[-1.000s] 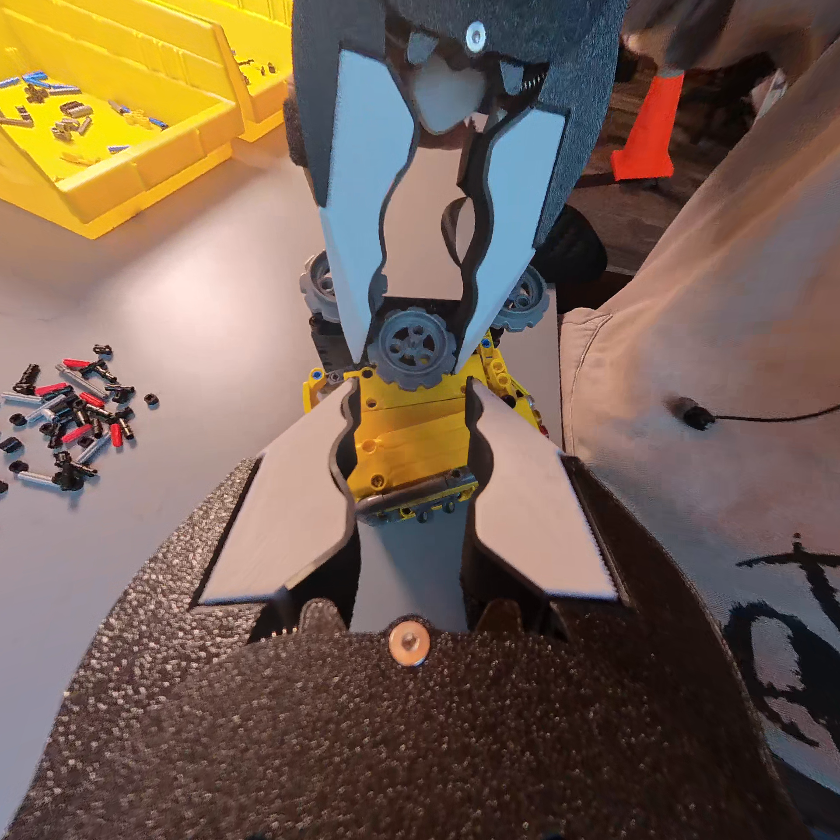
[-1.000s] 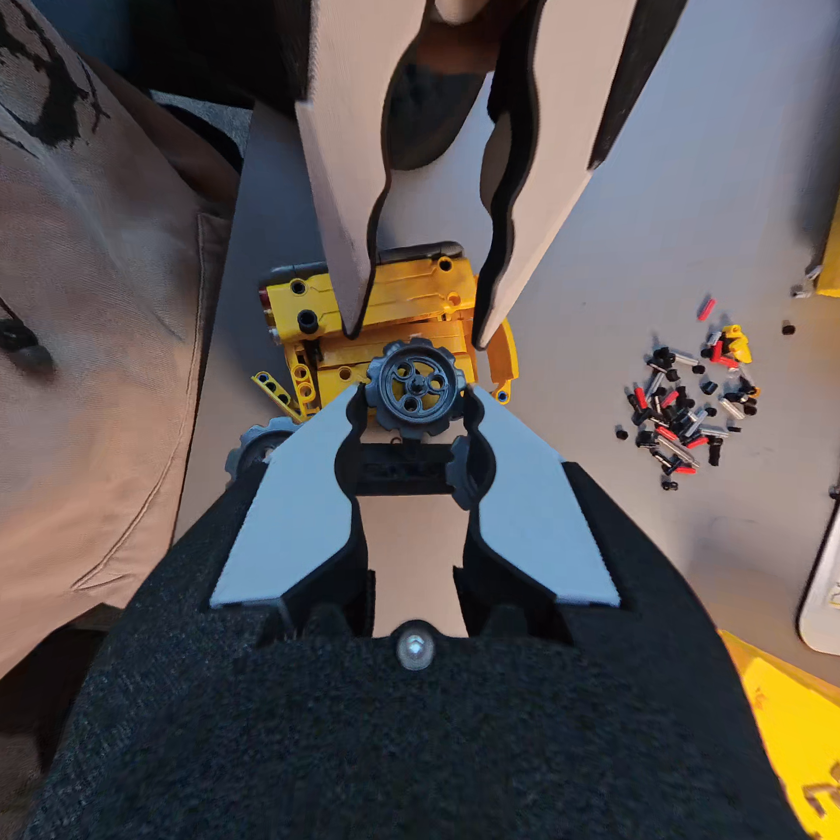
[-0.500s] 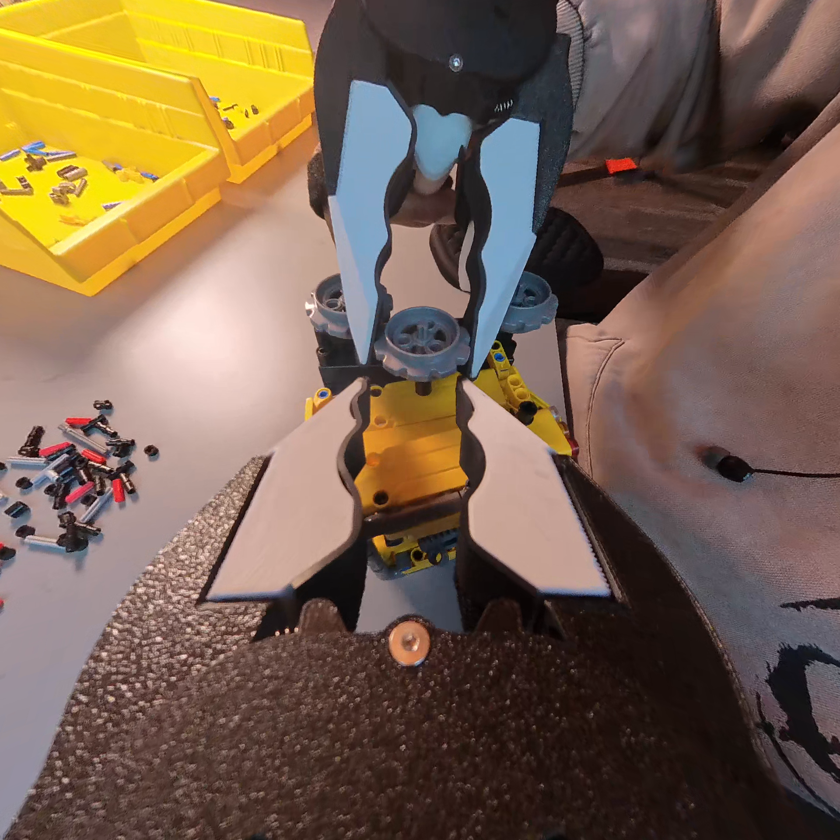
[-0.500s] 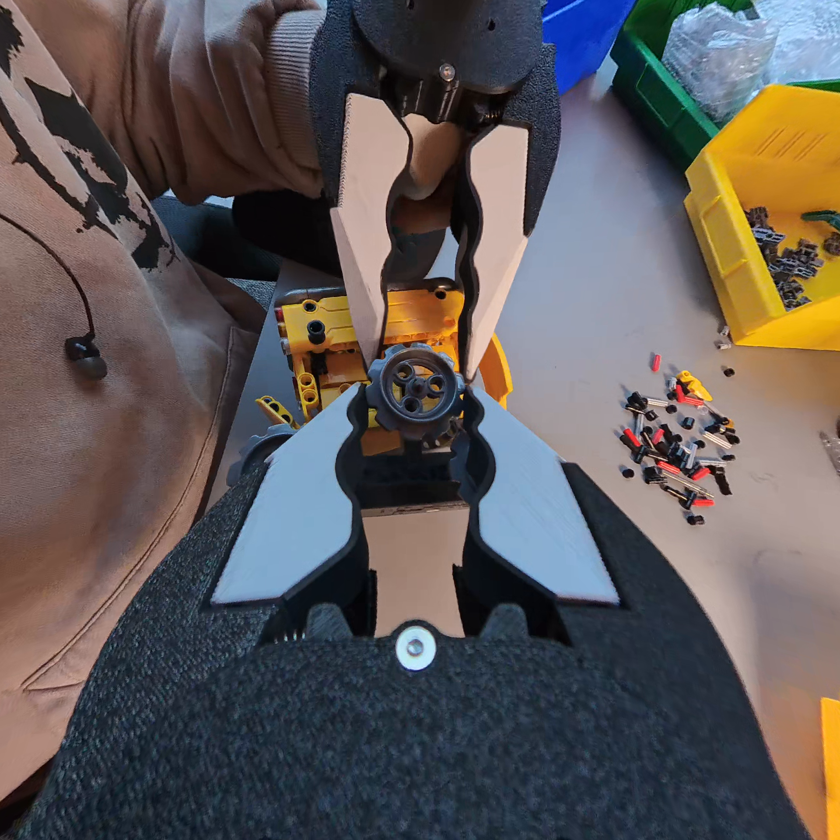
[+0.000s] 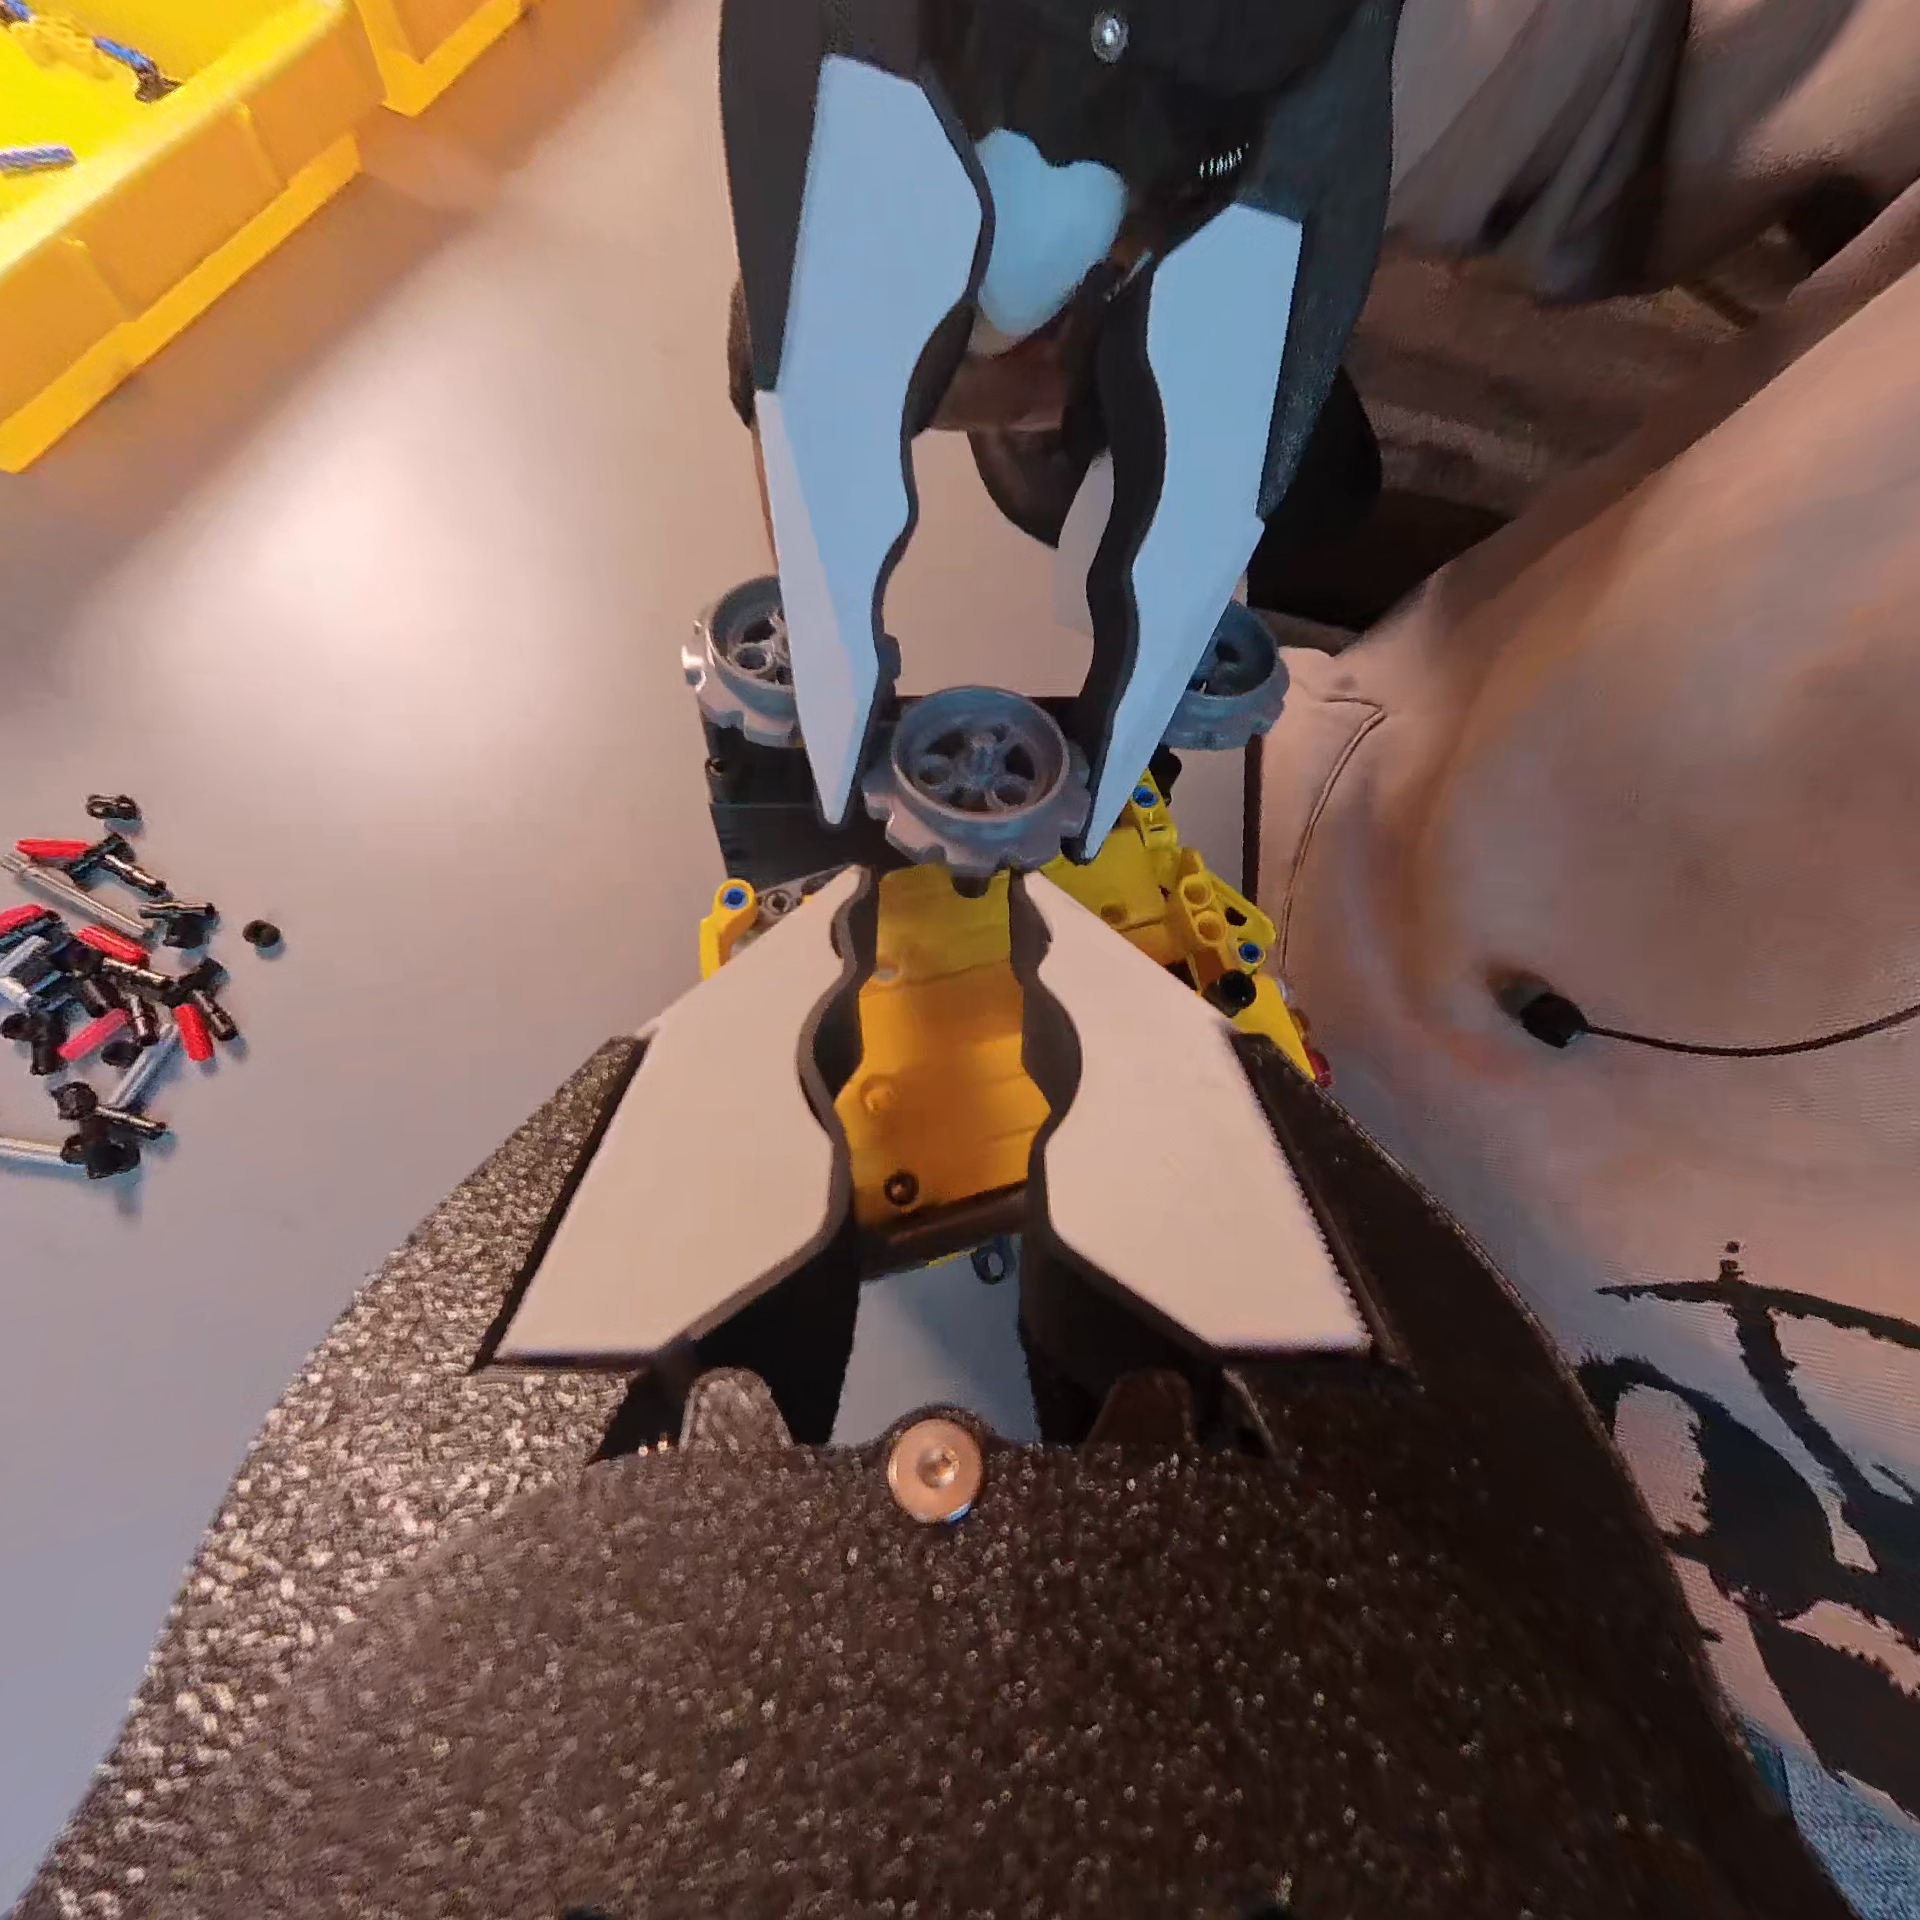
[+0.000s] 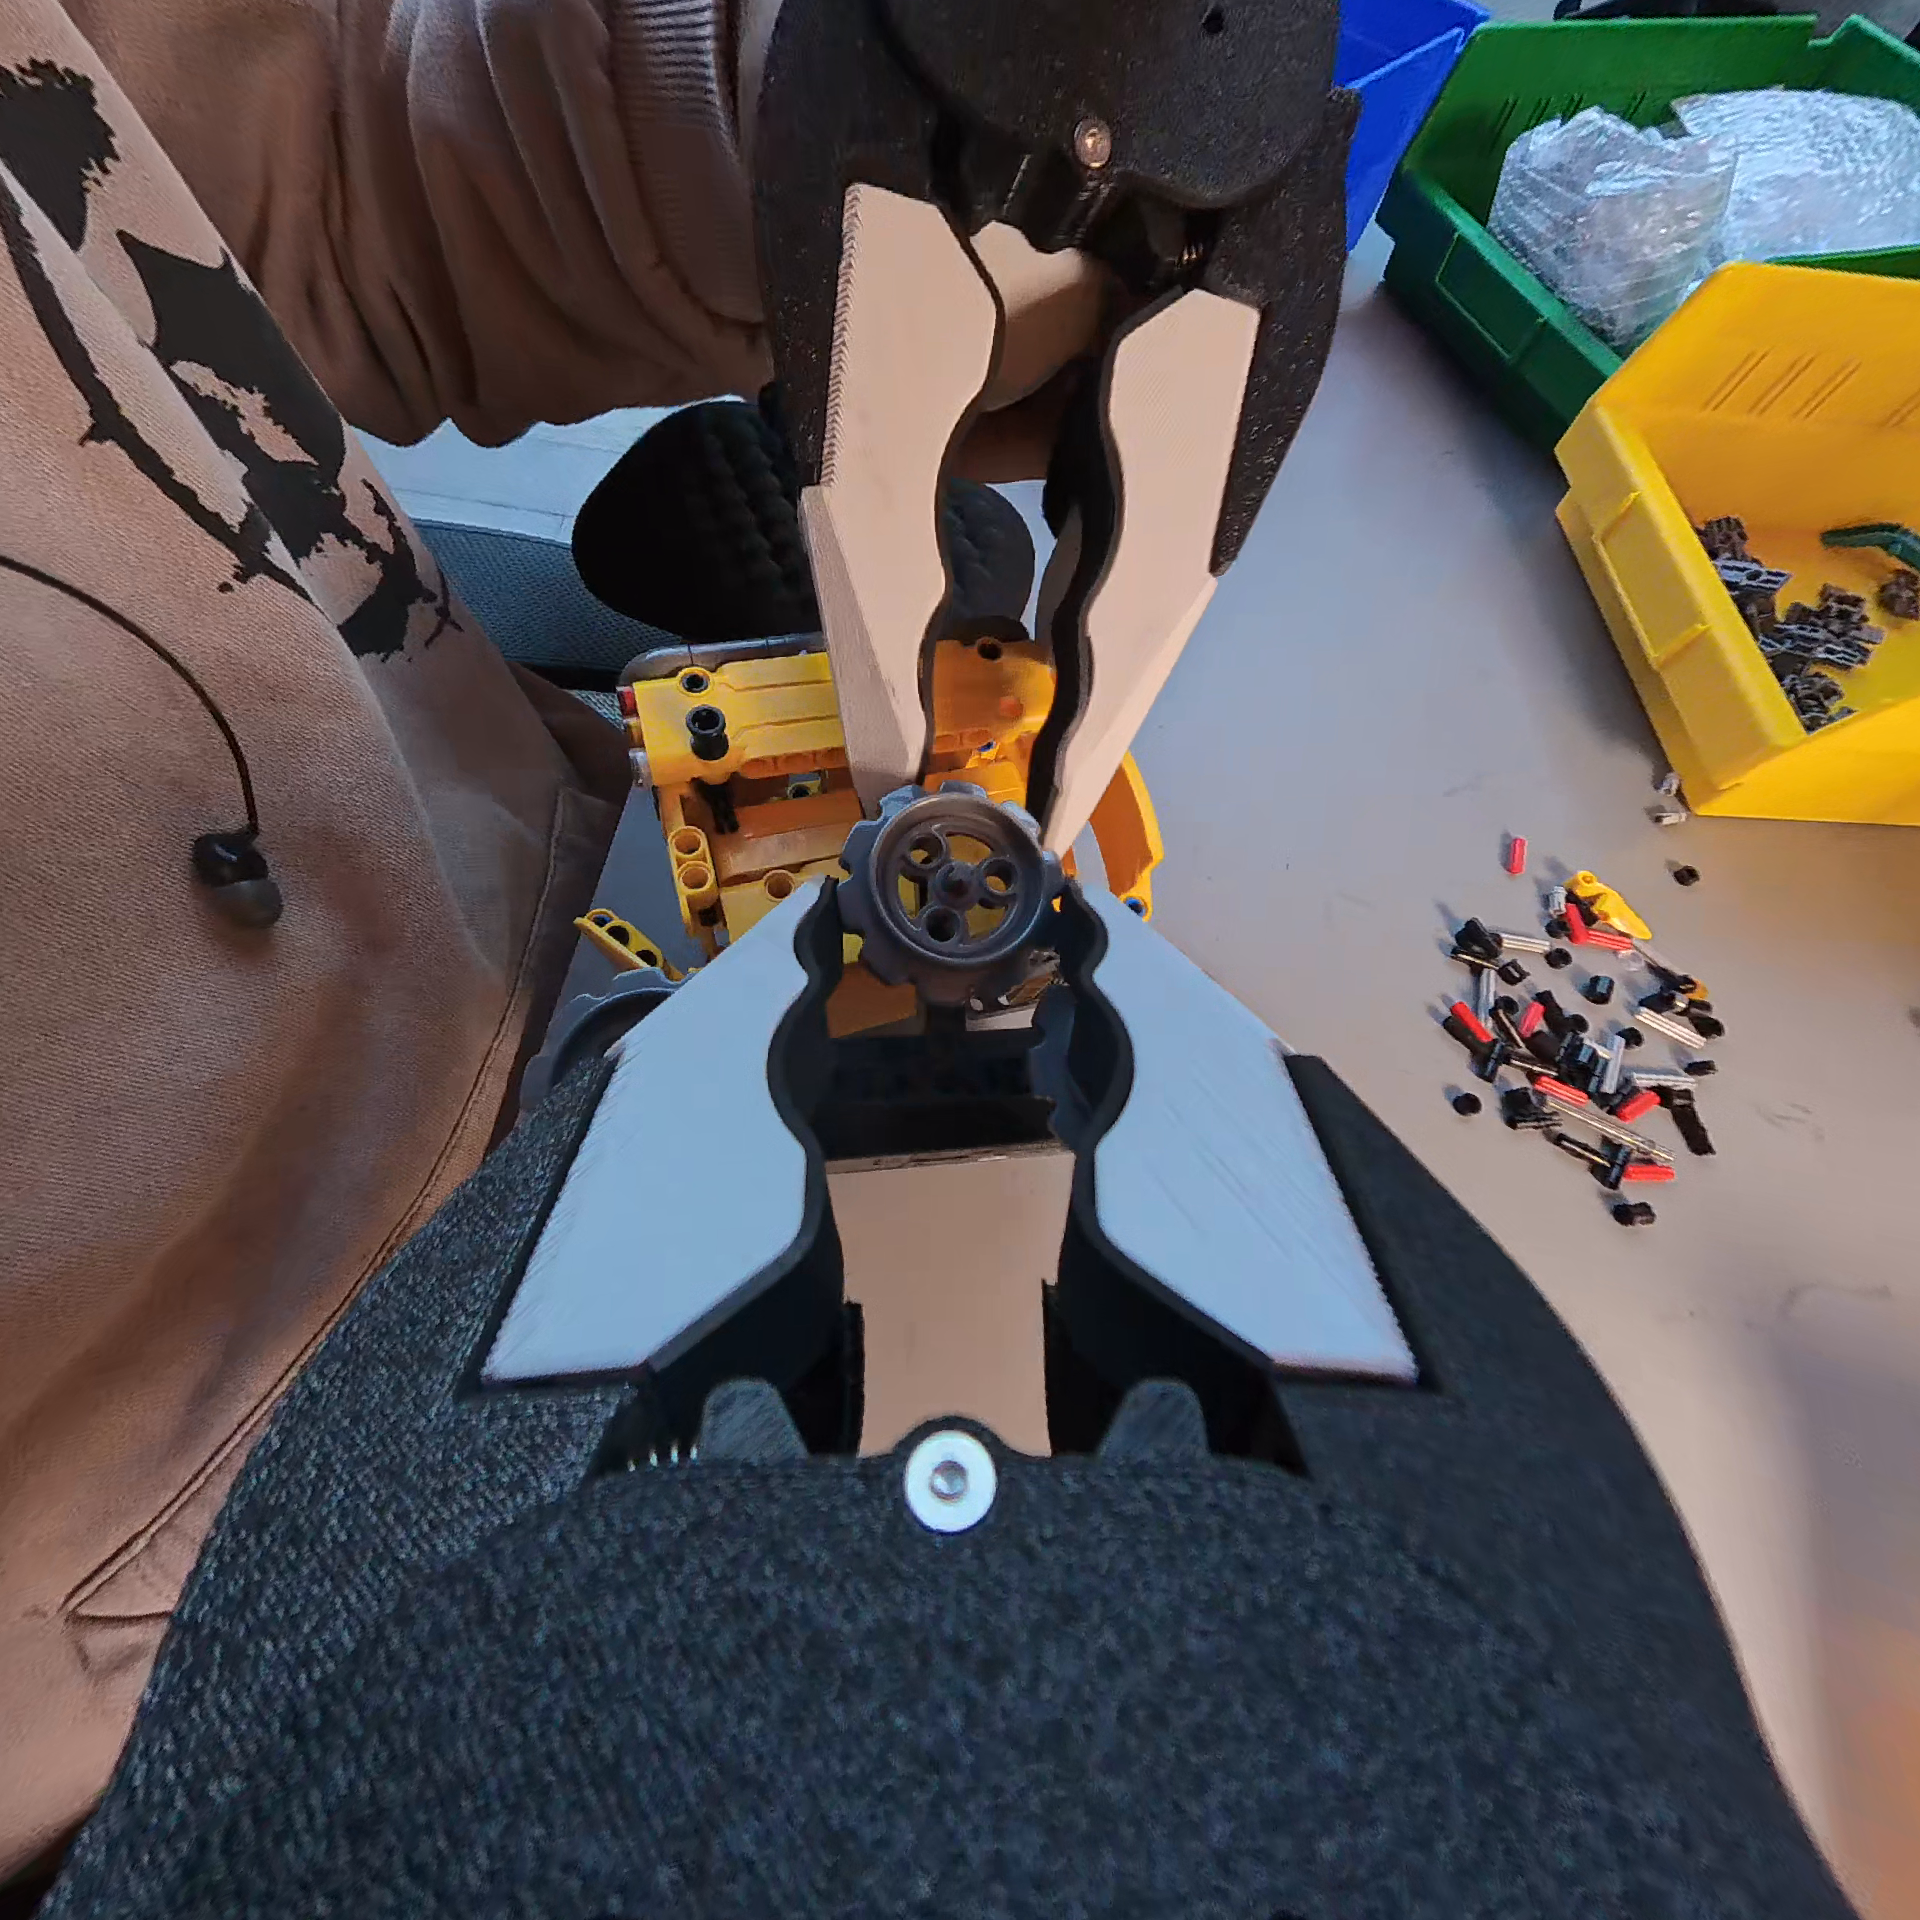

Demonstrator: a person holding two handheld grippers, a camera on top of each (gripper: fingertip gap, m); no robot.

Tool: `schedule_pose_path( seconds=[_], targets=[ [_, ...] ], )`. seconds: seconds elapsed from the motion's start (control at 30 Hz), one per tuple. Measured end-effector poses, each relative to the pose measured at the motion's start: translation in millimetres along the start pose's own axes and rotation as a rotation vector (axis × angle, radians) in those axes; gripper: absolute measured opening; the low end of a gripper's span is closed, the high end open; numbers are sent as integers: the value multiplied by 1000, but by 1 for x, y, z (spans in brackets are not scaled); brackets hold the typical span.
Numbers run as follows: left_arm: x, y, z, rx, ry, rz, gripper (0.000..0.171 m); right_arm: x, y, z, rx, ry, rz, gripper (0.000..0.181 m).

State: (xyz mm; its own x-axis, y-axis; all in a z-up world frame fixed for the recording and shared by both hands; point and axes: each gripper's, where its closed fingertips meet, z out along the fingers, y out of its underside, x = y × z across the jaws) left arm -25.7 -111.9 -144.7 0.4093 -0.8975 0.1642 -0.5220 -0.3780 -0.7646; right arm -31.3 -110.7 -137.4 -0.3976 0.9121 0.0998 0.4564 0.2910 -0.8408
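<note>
Grey toothed wheel (image 5: pixel 979 774) sits on a short axle atop the yellow brick model (image 5: pixel 940 1081), face toward me, clamped by my right gripper (image 6: pixel 948 896). My left gripper (image 5: pixel 935 894) squeezes the model's yellow body on the table (image 5: pixel 416 623).

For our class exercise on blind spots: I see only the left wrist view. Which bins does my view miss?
Observer: A green bin holding clear plastic bags stands behind the yellow bin.
Operator: Anything beside it?
Observer: A blue bin, just to its left in the right wrist view.
Operator: And in the small-parts pile?
Observer: A yellow curved piece lies at its far edge.
</note>
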Motion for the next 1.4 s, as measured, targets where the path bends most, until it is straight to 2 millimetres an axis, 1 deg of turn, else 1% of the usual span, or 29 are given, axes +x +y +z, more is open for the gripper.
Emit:
schedule_pose_path(
  seconds=[0.17, 0.3, 0.33, 0.37, 0.47, 0.6, 0.63, 0.67, 0.7, 0.73, 0.77, 0.8, 0.9, 0.97, 1.1, 1.2, 1.23, 1.3, 1.33, 1.4],
  targets=[
    [2, -1, 3, 34, -5, 13, 24, 0, -1, 0, 14, 0, 2, 38],
    [3, -5, 7, 114, -38, 8, 25, 0, -4, -3, 57, -24, 50, 37],
    [2, -6, 8, 127, -51, 5, 23, 1, -5, -4, 74, -24, 76, 37],
    [3, -4, 10, 123, -50, 5, 11, 2, -6, -5, 101, -25, 102, 37],
    [3, -5, 12, 165, -30, -22, 6, 5, -7, -6, 150, -14, 138, 36],
    [2, -5, 14, 189, -31, -29, 7, 10, -12, -10, 278, 3, 238, 36],
    [2, -4, 15, 185, -25, -33, 6, 12, -14, -11, 318, 12, 265, 36],
    [4, -3, 18, 182, -16, -36, 6, 15, -32, -22, 463, -18, 346, 35],
    [3, -6, 20, 183, -25, -30, 7, 16, -45, -31, 545, -66, 403, 35],
    [0, -7, 21, 177, -47, -19, 7, 20, -48, -31, 547, -9, 343, 35],
    [-3, -7, 21, 169, -50, -22, 7, 24, -48, -31, 529, 35, 303, 36],
    [-5, -7, 20, 168, -45, -35, 7, 28, -48, -34, 552, 51, 314, 37],
    [-9, -5, 19, 161, -41, -32, 7, 36, -39, -42, 573, 36, 366, 38],
    [-10, -5, 19, 156, -35, -25, 7, 42, -35, -48, 581, 61, 371, 39],
    [-21, -7, 19, 152, -32, -32, 7, 61, -35, -69, 637, 132, 382, 40],
    [-24, -7, 17, 151, 2, -65, 7, 78, -23, -82, 643, 183, 438, 40],
    [-23, -8, 15, 158, 18, -68, 8, 80, -20, -85, 650, 188, 455, 40],
    [-20, -14, 3, 200, 58, -88, 21, 80, -17, -89, 664, 192, 455, 40],
    [-20, -20, -6, 246, 76, -109, 26, 78, -17, -89, 655, 201, 436, 40],
    [-23, -38, -26, 382, 116, -176, 30, 75, -16, -85, 602, 254, 342, 40]
  ],
)
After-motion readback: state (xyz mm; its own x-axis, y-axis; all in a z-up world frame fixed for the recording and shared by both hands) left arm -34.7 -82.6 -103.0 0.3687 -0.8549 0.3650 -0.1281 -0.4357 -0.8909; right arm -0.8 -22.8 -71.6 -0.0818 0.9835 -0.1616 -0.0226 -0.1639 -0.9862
